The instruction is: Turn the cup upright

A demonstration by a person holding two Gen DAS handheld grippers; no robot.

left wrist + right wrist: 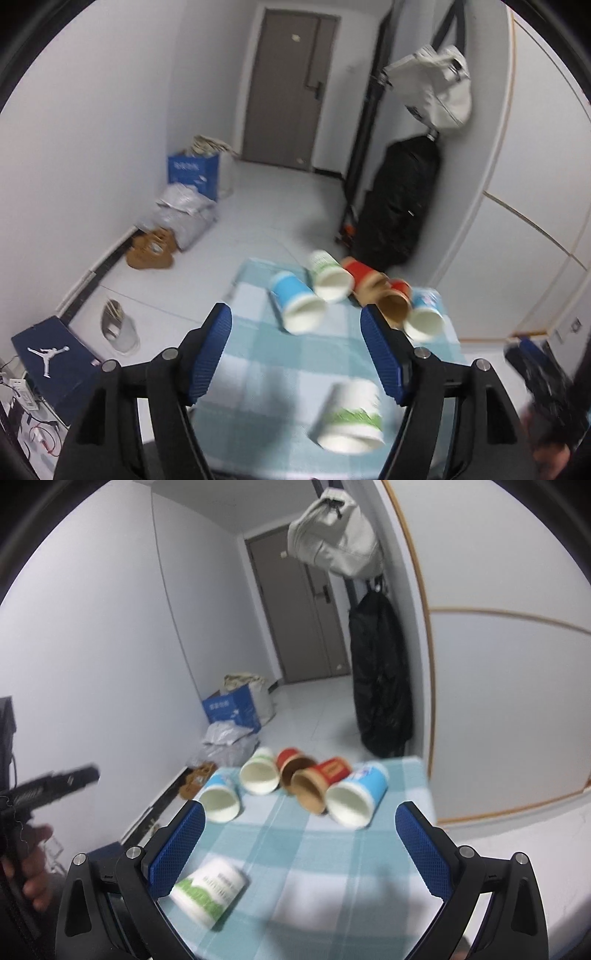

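The near cup [351,417], white w/ green band, lies on its side on the checked cloth [266,373], apart from the row of five other tipped cups [299,302] at the far end. The left gripper [295,339] hangs over it w/ jaws wide apart, nothing held; the cup sits low between the fingers, closer to the right-hand pad [380,354], not touching as far as can be told. Its long axis runs roughly fwd-back along the fingers, tilted a bit, mouth toward the camera.

From the right wrist view the same cup [210,890] lies just beside the left-hand pad [177,845] of the right gripper [301,834], off-centre, axis slanting across the view; here the mouth isn't seen, only the side and the closed base. The right gripper is also spread wide and empty. The left one looks nearer and better lined up, so prob. the one to take it. Both views are blurred; contact can't be judged.
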